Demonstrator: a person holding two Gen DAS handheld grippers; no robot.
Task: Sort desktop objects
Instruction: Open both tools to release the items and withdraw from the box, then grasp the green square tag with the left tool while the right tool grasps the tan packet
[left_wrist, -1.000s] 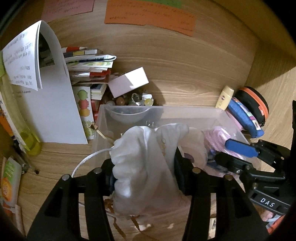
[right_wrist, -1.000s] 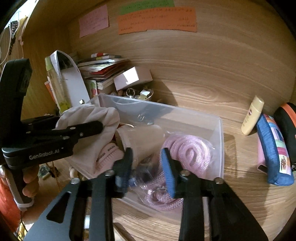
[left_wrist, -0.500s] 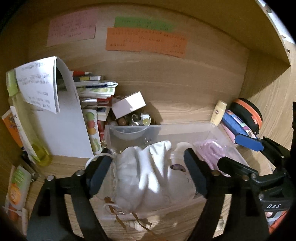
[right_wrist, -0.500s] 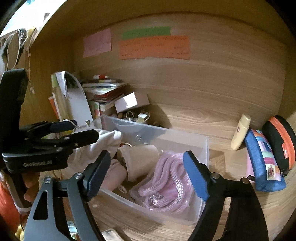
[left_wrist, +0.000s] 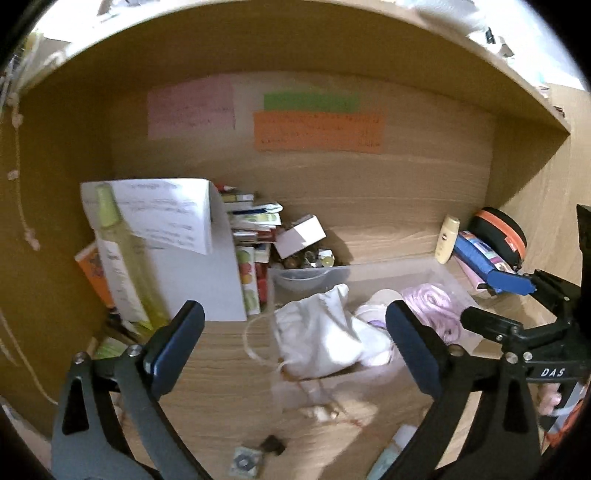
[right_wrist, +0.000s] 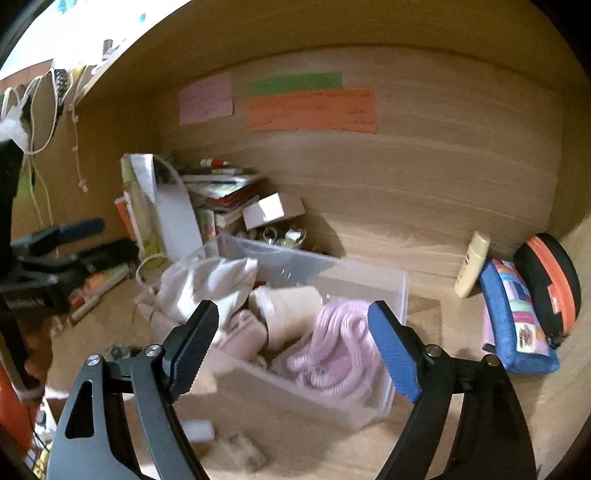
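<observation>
We hold our left gripper (left_wrist: 295, 343) above the wooden desk (left_wrist: 221, 369), its jaws opening and already spread wide, nothing pressed between the pads. The white drawstring pouch (left_wrist: 321, 332) lies beyond and between the fingers, apart from both, slumped over the near left corner of the clear plastic bin (left_wrist: 391, 267). Our right gripper (right_wrist: 295, 345) hangs over the same bin (right_wrist: 369, 280) with its jaws parted and empty. Seen past its fingers, the coiled pink rope (right_wrist: 336, 347) rests in the bin's right half, a cream roll (right_wrist: 288, 306) just beside it, the pouch (right_wrist: 207, 284) at the left end. A blue pencil case (right_wrist: 513, 314) and a black-and-orange case (right_wrist: 550, 284) sit well apart on the right.
</observation>
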